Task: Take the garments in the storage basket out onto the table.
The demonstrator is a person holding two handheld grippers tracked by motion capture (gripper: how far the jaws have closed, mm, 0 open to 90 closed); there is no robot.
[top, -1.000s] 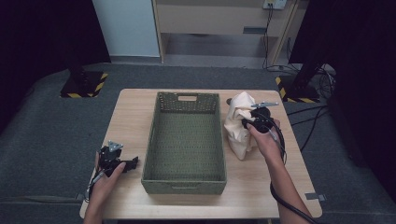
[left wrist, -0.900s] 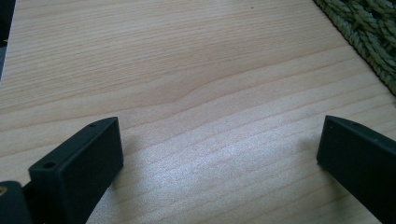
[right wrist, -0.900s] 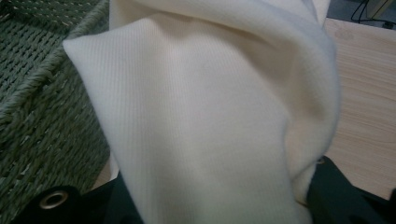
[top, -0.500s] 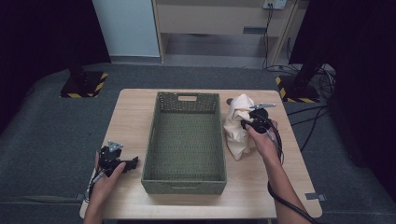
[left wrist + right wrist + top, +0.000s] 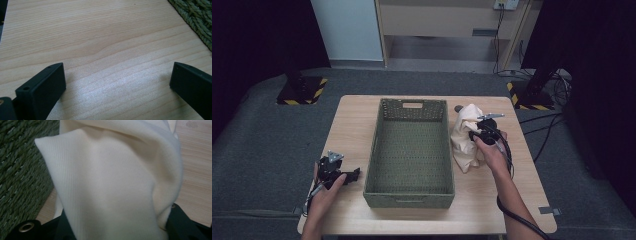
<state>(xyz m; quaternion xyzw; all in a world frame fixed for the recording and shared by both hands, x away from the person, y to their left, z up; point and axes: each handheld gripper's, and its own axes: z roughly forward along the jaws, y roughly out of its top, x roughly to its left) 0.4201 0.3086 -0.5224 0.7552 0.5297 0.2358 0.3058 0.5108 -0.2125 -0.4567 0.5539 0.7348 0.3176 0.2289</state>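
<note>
The right claw has its jaws closed on a bunched fold of a cream cloth; in the right gripper view the fabric rises straight up between the two black jaws and drapes over them, so the grip looks full and deep rather than a pinch at an edge. The cloth lies on the table just beside the claw, on its basket side, heaped and partly raised, close against the outer right wall of the green woven basket. It has a fine ribbed knit, matte and soft, and by the look of it is light, limp and not slippery; it will sag and trail from any hold, so a gathered handful near the middle of the heap should carry more of it than a corner would. The basket is rectangular, open-topped and empty, its weave coarse and stiff, with a cut-out handle at the far end. The left claw rests low over pale, smooth-grained wood, jaws spread wide and holding nothing, the basket's weave just off to its right.
</note>
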